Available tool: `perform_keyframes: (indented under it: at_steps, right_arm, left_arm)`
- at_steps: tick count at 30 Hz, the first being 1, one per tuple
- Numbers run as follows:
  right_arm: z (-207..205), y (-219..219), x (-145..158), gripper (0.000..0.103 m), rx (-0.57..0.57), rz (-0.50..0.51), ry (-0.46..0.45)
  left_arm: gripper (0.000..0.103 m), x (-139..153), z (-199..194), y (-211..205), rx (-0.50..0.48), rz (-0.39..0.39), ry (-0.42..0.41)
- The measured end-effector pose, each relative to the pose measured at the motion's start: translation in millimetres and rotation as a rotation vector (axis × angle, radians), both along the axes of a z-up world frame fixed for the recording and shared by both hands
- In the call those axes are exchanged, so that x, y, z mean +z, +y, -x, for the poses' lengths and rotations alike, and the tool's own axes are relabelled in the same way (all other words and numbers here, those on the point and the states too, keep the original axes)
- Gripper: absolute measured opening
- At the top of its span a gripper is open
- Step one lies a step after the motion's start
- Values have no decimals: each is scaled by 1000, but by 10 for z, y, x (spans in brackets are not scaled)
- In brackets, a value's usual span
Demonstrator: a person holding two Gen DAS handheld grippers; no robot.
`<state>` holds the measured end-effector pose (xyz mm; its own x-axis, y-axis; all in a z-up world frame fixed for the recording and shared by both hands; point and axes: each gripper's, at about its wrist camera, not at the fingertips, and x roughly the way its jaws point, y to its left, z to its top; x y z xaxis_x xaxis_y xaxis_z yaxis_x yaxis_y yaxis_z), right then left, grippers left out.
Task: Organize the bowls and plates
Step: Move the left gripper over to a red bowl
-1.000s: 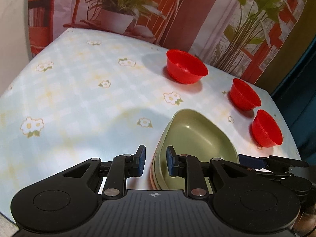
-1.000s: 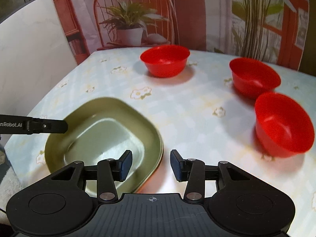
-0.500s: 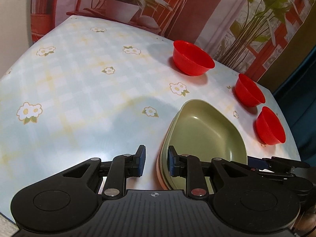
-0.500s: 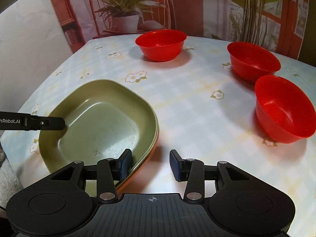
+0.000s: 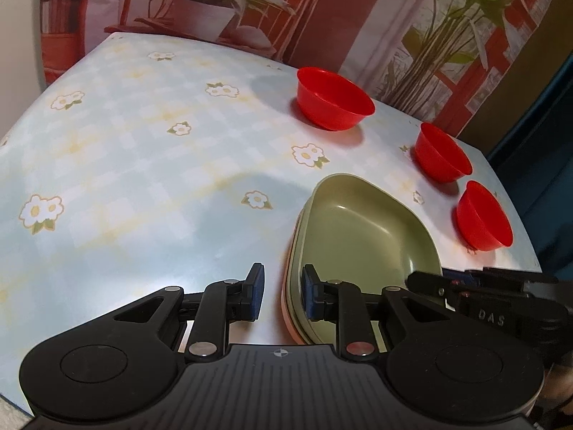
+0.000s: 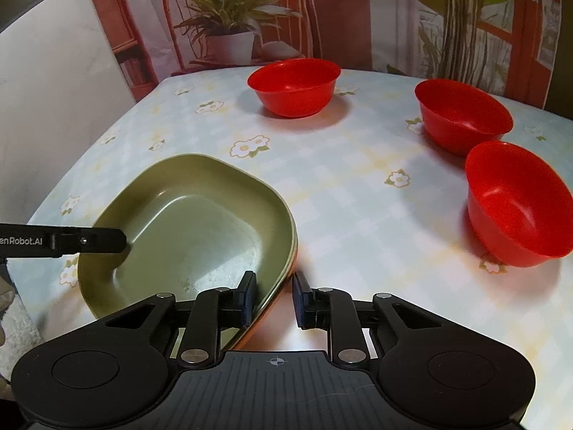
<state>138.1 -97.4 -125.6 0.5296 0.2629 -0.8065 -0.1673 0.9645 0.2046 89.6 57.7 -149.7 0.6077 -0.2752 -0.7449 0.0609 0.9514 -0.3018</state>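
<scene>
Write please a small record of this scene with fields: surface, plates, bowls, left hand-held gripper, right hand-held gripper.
surface: table with a flowered checked cloth
plates: green plates, stacked, an orange one at the bottom
bowls: three red bowls, all apart: far bowl, middle bowl, near bowl
left hand-held gripper: jaws astride the stack's rim, narrow gap
right hand-held gripper: jaws have just been closing, the stack's opposite rim between them
</scene>
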Motion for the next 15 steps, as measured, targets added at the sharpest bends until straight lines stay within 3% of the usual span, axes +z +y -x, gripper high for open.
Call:
perform_keyframes:
  at_steps: [8,15]
  right_arm:
    - [-80,-48,12,15,-3,1,-12]
    - [-101,-174,202,28,-31,-54,-58]
  left_arm:
    - [24,33,-35,-64,-13,-28,-6]
    - [25,353,-97,-170,-53,-64,-77]
